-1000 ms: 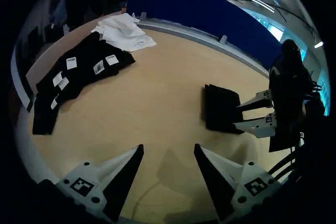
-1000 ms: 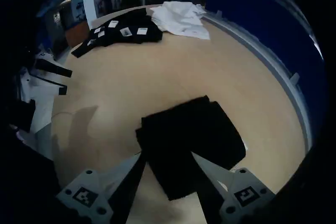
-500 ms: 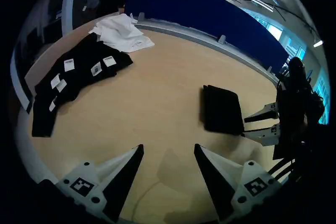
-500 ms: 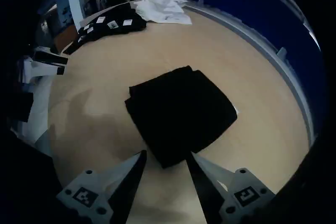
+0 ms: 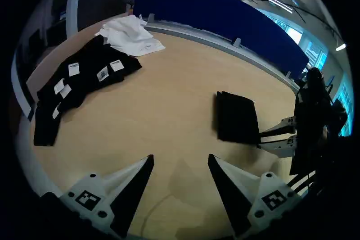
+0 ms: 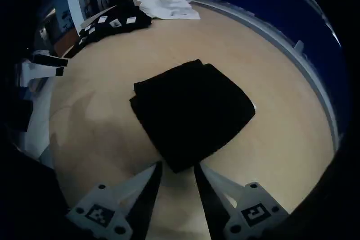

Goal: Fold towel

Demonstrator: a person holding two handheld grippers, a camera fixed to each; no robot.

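A folded black towel (image 6: 193,109) lies flat on the light wooden table (image 6: 279,150); in the left gripper view the towel (image 5: 236,116) sits right of centre. My right gripper (image 6: 177,166) is open, jaws fairly narrow, with the towel's near corner just between the fingertips, not clearly pinched. From the left gripper view, the right gripper (image 5: 275,137) shows at the towel's near right edge, held by a person in dark clothes (image 5: 312,123). My left gripper (image 5: 180,158) is open over bare table, nothing between its fingers, well to the left of the towel. The left gripper (image 6: 45,64) appears far left in the right gripper view.
A heap of black towels with white tags (image 5: 81,78) lies at the table's far left, with a white cloth pile (image 5: 130,36) behind it. A blue partition (image 5: 216,12) runs along the far table edge. Bare table lies between the heap and the folded towel.
My right gripper has drawn back from over the folded towel to its near corner, and its jaws have narrowed a little. The left gripper has barely moved.
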